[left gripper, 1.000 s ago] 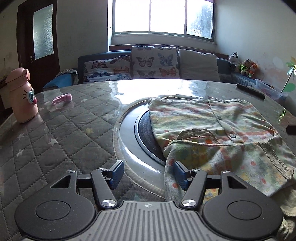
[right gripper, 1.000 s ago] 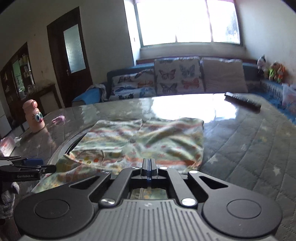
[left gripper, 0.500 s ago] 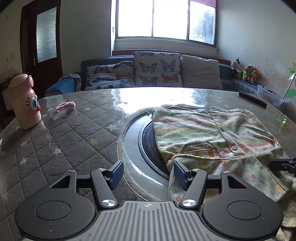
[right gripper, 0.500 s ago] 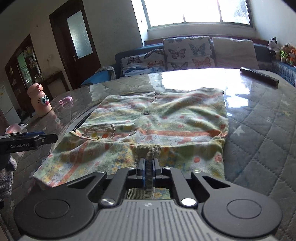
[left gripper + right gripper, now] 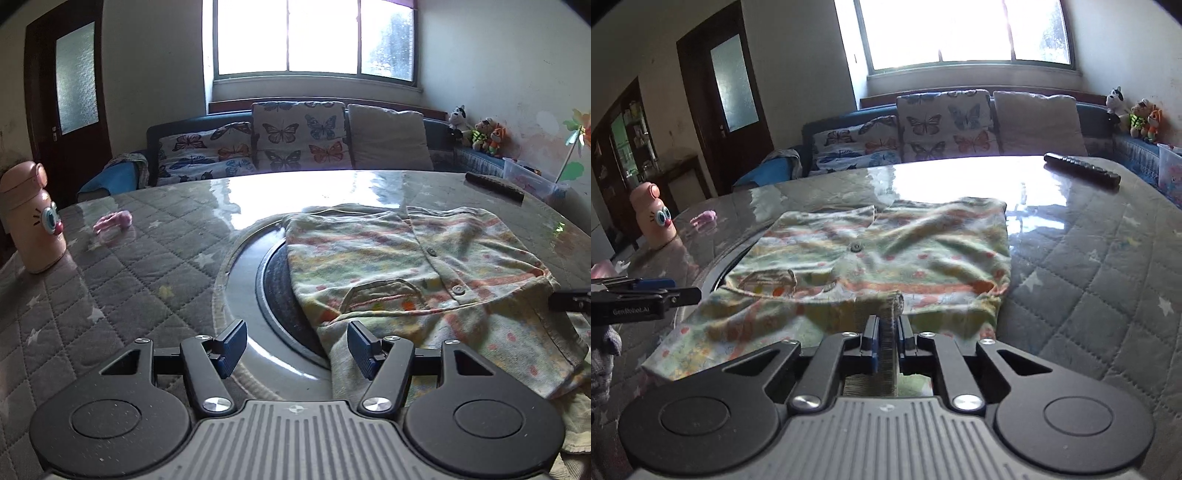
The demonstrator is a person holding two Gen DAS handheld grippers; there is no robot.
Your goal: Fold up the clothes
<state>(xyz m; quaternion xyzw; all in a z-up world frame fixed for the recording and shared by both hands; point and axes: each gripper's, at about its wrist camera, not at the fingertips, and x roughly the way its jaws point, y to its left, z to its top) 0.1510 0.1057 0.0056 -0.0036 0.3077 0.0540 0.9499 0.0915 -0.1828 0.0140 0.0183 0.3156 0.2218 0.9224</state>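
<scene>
Shirt (image 5: 886,254) hem between right hand-held gripper (image 5: 886,332) pads, "GenRobot.AI" on left hand-held gripper (image 5: 639,299)

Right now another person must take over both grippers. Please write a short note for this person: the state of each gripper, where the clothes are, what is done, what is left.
Left gripper: open, holds nothing, at the shirt's near left edge.
Right gripper: its jaws have just been opening a little, but a ribbed cuff is still between the pads.
Shirt: lies buttoned side up on the quilted table, partly over the round centre plate. A near part is already folded over the body.
Left: free the cuff, finish the remaining folds, smooth it.
</scene>
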